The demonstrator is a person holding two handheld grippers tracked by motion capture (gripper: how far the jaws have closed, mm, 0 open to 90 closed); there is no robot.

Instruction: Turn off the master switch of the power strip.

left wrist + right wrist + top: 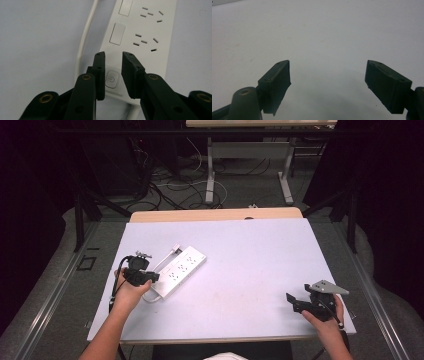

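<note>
A white power strip (180,269) lies slanted on the left half of the white table (250,250), its white cable (83,40) running along its side. My left gripper (150,277) hovers at the strip's near end. In the left gripper view its jaws (113,55) stand a narrow gap apart, framing the round power button (111,79), with nothing held between them. Rows of sockets (147,30) and rectangular switches run away beyond the jaws. My right gripper (291,300) rests near the table's front right corner, wide open (328,67) over bare tabletop.
A white plug (175,248) lies at the strip's far end. Behind the table are another desk's legs (210,175) and loose cables on the floor (175,190). Dark curtains flank both sides.
</note>
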